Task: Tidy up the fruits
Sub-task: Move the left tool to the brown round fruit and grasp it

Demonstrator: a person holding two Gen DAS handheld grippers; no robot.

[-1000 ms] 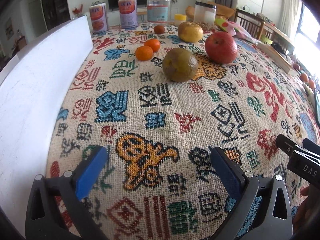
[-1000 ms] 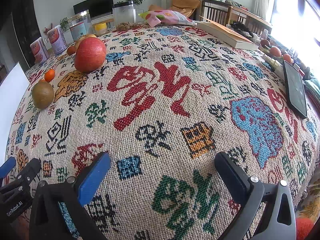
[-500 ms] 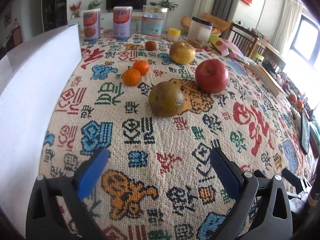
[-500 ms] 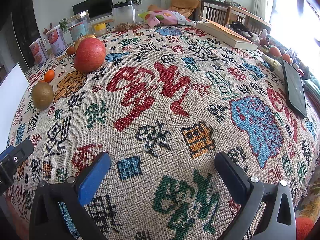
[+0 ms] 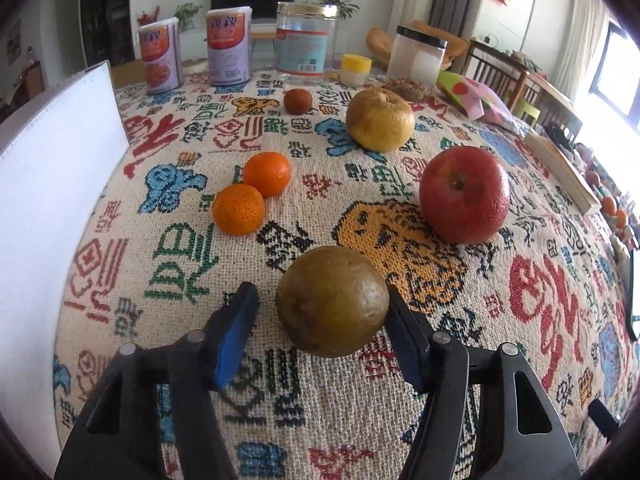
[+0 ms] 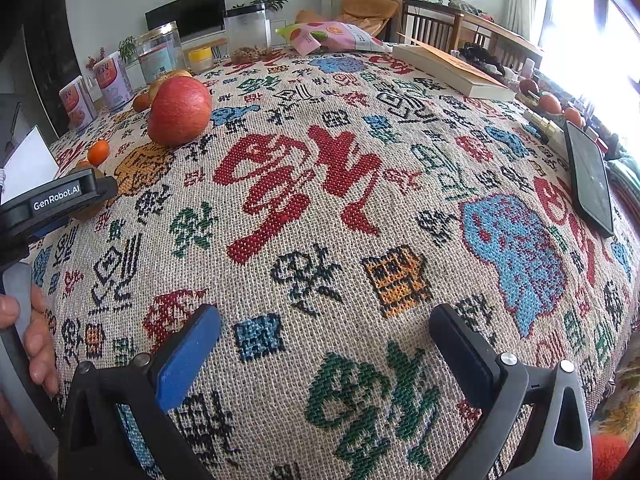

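Closing in on the brown-green fruit (image 5: 332, 306), my left gripper (image 5: 320, 308) has just been drawing its jaws together around it. In the left wrist view the fruit sits at lower centre on the patterned tablecloth (image 5: 520, 300); the right pad touches its side, while a sliver of cloth shows between it and the blue left pad, so I do not count this as a grip. Above it, right of centre, lies a red apple (image 5: 464, 194), and further up a yellow-brown fruit (image 5: 379, 119). Two small oranges (image 5: 238, 209) touch each other left of centre, with a small dark fruit (image 5: 298, 101) near the top. A white board (image 5: 48, 184) fills the left edge.

My right gripper (image 6: 324, 340) hovers over bare cloth at the bottom of its own view, fingers spread wide with nothing between them. A hand (image 6: 34, 336) shows at that view's left edge.
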